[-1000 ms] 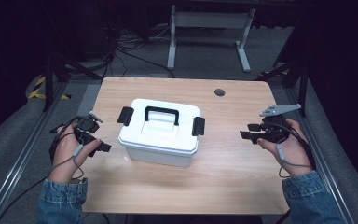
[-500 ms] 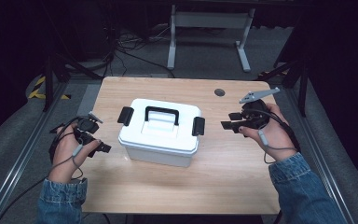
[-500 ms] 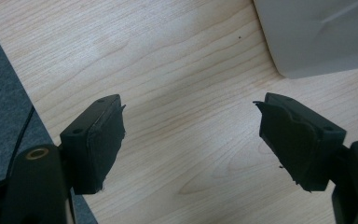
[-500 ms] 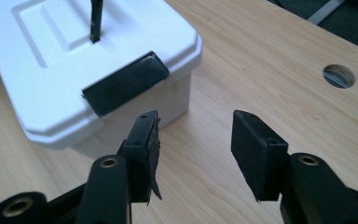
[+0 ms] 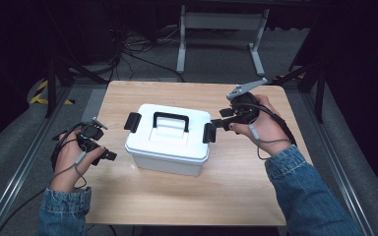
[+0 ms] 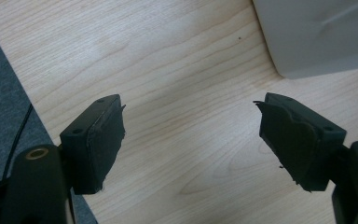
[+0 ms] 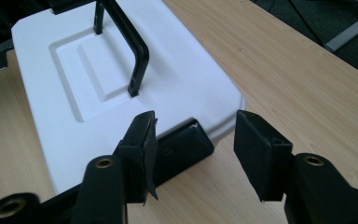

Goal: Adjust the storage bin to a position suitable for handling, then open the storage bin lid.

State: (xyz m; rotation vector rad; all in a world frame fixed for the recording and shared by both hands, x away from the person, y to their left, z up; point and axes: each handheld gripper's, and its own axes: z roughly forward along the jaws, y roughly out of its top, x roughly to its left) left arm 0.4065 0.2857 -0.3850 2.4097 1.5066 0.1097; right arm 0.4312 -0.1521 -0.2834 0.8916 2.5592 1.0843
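White lidded storage box (image 5: 170, 140) sits at centre of the wooden surface (image 5: 256, 196), black handle (image 5: 171, 119) folded on top. Right gripper (image 5: 220, 123), at the box's 3 o'clock, has just been opening; jaws released, poised around the black side latch (image 7: 179, 149) without pressing it. Left gripper (image 5: 109, 148), at 9 o'clock, stands released beside the box, nothing between its jaws.

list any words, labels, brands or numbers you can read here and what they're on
None can be read.
The white box, its black handle and side latches carry no lettering.
The wooden table is unmarked.
The left gripper and right gripper show no markings either.
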